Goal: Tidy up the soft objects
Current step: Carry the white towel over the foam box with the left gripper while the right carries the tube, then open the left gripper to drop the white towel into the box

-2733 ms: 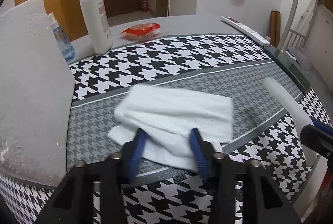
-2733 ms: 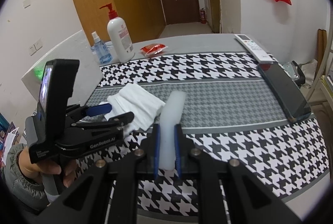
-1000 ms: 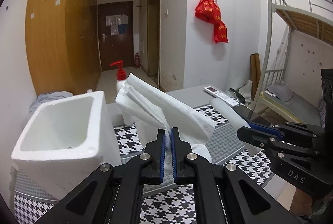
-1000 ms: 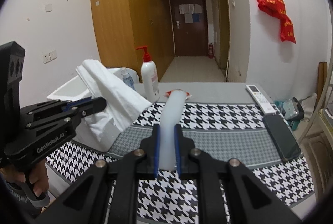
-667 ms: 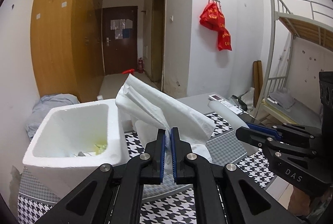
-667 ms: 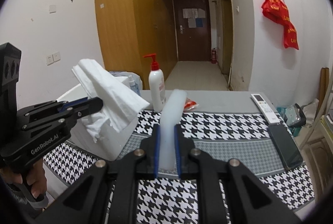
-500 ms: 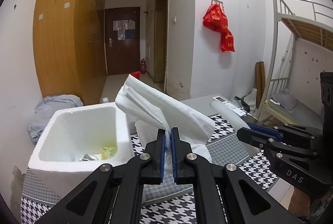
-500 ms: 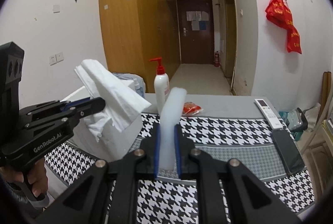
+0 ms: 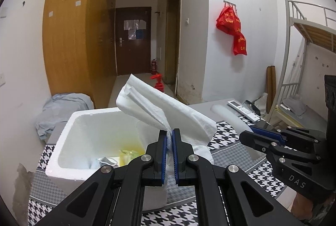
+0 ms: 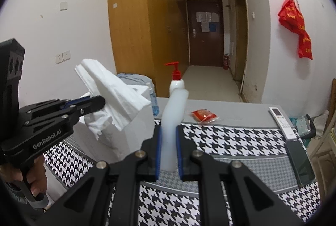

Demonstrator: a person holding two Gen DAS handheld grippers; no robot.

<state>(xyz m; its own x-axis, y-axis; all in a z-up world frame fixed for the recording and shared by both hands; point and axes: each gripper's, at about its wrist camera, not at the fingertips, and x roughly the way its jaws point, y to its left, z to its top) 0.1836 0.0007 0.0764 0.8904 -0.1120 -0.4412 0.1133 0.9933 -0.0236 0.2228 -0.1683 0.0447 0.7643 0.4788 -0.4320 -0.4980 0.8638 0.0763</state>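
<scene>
Towel [image 9: 168, 108]: we've carried it up over the foam box [image 9: 69, 137] rim, left gripper [image 9: 170, 135] clamped tight.
Foam strip [image 10: 173, 112]: right gripper [image 10: 169, 148] pinches it, nearing the box; release comes next.

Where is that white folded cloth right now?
The white cloth is pinched in the left hand-held gripper, held in the air just above the open white foam box, at the left end of the table.

A table [image 10: 241, 108] with a houndstooth cloth [image 10: 231, 142] carried a white foam box [image 9: 69, 142] at nine o'clock, a pump bottle [image 10: 176, 81] and red packet [image 10: 204, 115] toward twelve, a remote [image 10: 281, 121] and phone [image 10: 300, 160] at three.
</scene>
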